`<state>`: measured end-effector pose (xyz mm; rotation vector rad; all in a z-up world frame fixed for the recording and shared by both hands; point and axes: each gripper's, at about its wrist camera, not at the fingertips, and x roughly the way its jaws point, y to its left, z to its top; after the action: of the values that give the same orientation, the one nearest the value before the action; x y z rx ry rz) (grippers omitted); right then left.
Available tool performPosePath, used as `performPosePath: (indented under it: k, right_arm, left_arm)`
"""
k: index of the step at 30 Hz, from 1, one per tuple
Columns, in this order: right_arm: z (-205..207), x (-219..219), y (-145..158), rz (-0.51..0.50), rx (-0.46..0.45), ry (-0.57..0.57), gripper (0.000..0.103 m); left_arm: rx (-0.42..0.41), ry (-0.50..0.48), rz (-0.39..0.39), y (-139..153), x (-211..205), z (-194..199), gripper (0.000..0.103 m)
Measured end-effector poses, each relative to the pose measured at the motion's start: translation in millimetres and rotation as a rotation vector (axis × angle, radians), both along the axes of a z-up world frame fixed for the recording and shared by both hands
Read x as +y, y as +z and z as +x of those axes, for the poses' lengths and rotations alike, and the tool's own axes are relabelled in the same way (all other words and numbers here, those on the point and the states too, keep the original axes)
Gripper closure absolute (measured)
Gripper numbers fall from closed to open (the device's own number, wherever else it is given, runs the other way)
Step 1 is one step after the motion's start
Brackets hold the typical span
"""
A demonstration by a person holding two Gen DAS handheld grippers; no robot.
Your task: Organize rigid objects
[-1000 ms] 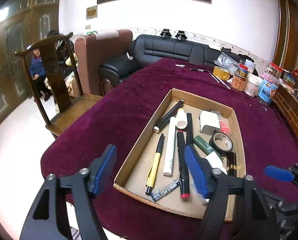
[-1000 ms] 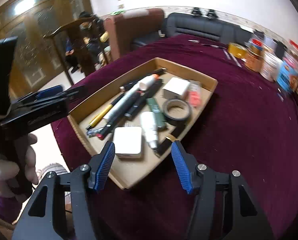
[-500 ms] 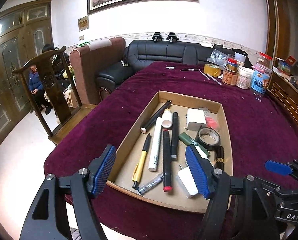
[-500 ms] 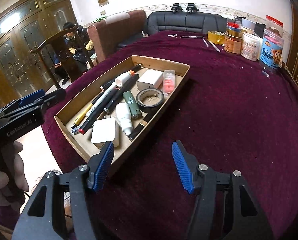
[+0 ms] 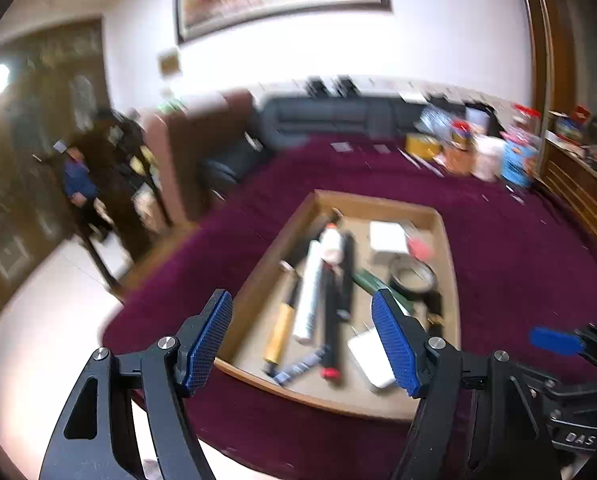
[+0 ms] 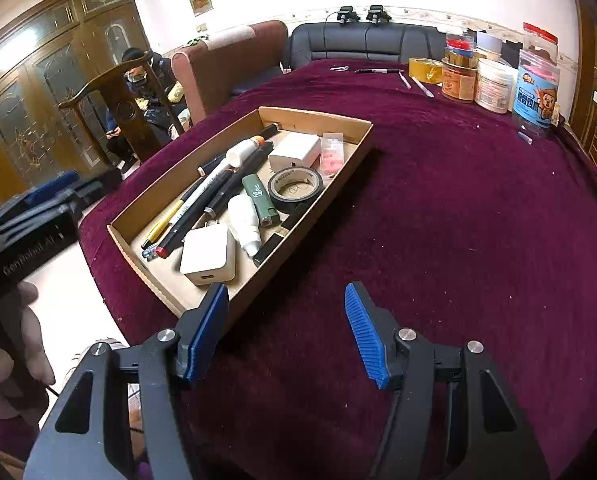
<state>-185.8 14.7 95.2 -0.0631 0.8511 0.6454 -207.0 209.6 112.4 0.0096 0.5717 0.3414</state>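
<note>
Surface (image 6: pixel 458 208): maroon cloth, takes up most of both views. Sofa (image 6: pixel 362 42) and armchair (image 6: pixel 226 68) behind its far edge, wooden chair (image 6: pixel 126 108) off to the left.

Tray (image 6: pixel 318 216): shallow cardboard, sits on the surface left of centre, long side running near-to-far, near end close to the surface edge. All the task items are inside it.

Jars (image 6: pixel 494 84): cluster at far right of the surface, well apart from the tray, yellow tape (image 6: pixel 426 70) just left of them.

In the tray, big to small:
- white charger (image 6: pixel 208 256), near end
- second white block (image 6: pixel 294 152), far end
- black tape roll (image 6: pixel 294 188), right side, mid tray
- pens/markers (image 6: pixel 202 208), bundled along the left side, lying lengthwise
- white bottle (image 6: pixel 244 224), between the pens and the lighter
- green lighter (image 6: pixel 258 200), touching the tape roll
- pink case (image 6: pixel 332 156), far right, against the wall

Left tongs (image 5: pixel 302 340): about half open, nothing between the pads, hovering over the near end of the tray. Left view is motion-blurred, so tray detail there is poor.

Right tongs (image 6: pixel 286 332): about half open, empty, over bare cloth just right of the tray's near corner; left pad (image 6: pixel 210 328) overlaps the tray wall in view, contact can't be told.

A hand (image 6: pixel 6 364) grips the left tool at the left edge of the right view.
</note>
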Motion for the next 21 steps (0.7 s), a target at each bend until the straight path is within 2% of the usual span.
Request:
performPosePath:
  k: [2, 3, 4, 5, 8, 9, 11, 13, 15, 17, 20, 21]
  right_arm:
    - [-2, -1, 1, 0.002, -0.003, -0.004, 0.042]
    - [-3, -1, 1, 0.002, -0.004, -0.006, 0.042]
    - [-4, -2, 1, 0.003, -0.006, -0.009, 0.042]
    - [-4, -2, 2, 0.005, -0.008, -0.011, 0.042]
    - [-7, -3, 6, 0.021, -0.018, -0.024, 0.042]
    - [-8, -4, 7, 0.030, -0.021, -0.030, 0.042]
    - [-11, -5, 11, 0.050, -0.032, -0.044, 0.042]
    - [-16, -7, 16, 0.069, -0.059, -0.069, 0.042]
    - [-22, -9, 20, 0.080, -0.097, -0.095, 0.042]
    - [-37, -12, 28, 0.075, -0.205, -0.162, 0.041]
    - [-59, -14, 33, 0.031, -0.384, -0.286, 0.014]
    - [-67, -15, 31, 0.025, -0.440, -0.324, 0.014]
  left_arm:
    - [-0.105, 0.035, 0.089, 11, -9, -16, 0.033]
    - [-0.162, 0.049, 0.125, 18, -13, -25, 0.026]
    - [-0.211, 0.057, 0.147, 23, -16, -34, 0.007]
    - [-0.279, 0.062, 0.166, 30, -20, -45, 0.001]
    - [-0.464, 0.040, 0.177, 48, -28, -78, 0.001]
    - [-0.486, 0.034, 0.181, 51, -30, -81, 0.001]
    - [-0.490, 0.003, 0.208, 57, -37, -81, 0.001]
    - [-0.443, -0.047, 0.219, 58, -43, -74, 0.001]
    - [-0.392, -0.122, 0.190, 55, -46, -68, 0.001]
    - [-0.339, -0.169, 0.145, 50, -45, -60, 0.001]
    - [-0.272, -0.185, 0.083, 40, -46, -52, 0.001]
    - [-0.250, -0.185, 0.059, 37, -44, -50, 0.001]
